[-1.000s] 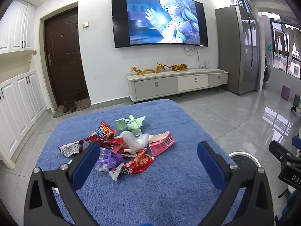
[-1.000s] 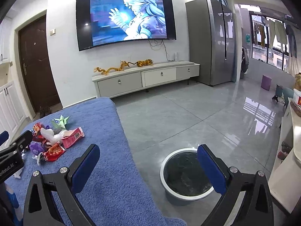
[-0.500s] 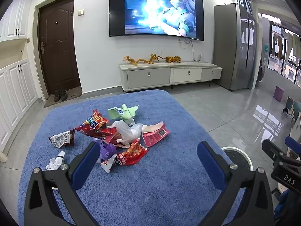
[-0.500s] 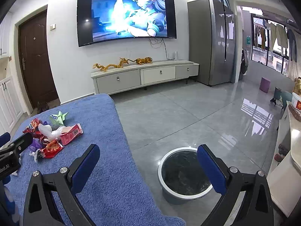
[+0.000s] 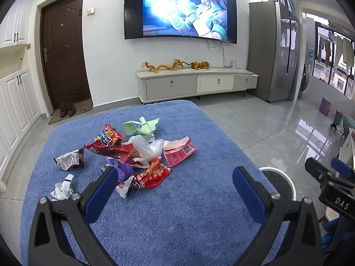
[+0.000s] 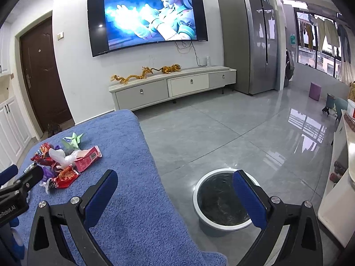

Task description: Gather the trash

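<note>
While both grippers hang wide and empty, the left gripper [image 5: 175, 185] probably must descend onto the wrapper pile [image 5: 133, 153], the bin [image 6: 221, 201] waiting beside.

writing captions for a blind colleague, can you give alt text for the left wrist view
The open left gripper hovers empty over a blue cloth holding a pile of wrappers. The right gripper shows at the right edge beside a white-rimmed bin; a TV hangs beyond.
</note>
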Tool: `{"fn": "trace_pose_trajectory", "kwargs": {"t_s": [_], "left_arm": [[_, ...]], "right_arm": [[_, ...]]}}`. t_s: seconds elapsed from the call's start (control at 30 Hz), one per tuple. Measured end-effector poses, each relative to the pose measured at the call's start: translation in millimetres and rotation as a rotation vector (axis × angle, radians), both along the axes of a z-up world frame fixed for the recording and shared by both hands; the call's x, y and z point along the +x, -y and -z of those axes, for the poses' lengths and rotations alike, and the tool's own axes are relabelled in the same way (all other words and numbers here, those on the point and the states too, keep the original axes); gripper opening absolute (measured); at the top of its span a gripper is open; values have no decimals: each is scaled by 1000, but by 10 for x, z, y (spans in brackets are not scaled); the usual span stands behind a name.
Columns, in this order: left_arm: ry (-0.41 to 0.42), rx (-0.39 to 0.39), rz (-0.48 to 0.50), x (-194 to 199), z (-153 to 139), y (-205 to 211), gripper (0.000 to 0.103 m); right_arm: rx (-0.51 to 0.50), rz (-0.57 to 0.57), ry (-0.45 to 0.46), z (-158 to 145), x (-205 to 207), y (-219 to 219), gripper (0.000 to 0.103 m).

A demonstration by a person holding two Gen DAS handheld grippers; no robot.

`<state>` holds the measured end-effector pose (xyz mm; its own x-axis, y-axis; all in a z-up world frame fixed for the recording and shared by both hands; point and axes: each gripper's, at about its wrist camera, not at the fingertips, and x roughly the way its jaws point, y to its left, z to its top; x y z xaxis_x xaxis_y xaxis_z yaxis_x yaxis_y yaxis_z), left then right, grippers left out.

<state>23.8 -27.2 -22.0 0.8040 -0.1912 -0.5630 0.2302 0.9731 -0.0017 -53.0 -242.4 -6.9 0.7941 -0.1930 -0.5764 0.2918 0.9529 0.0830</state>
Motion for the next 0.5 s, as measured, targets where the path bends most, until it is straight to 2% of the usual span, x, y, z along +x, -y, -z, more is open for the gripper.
{"fn": "trace_pose_trajectory", "kwargs": {"t_s": [0.5], "left_arm": [[-13,-11,7,4,27,-56,103]], "right_arm": [[35,-23,16,18,29,-35,103]]}}
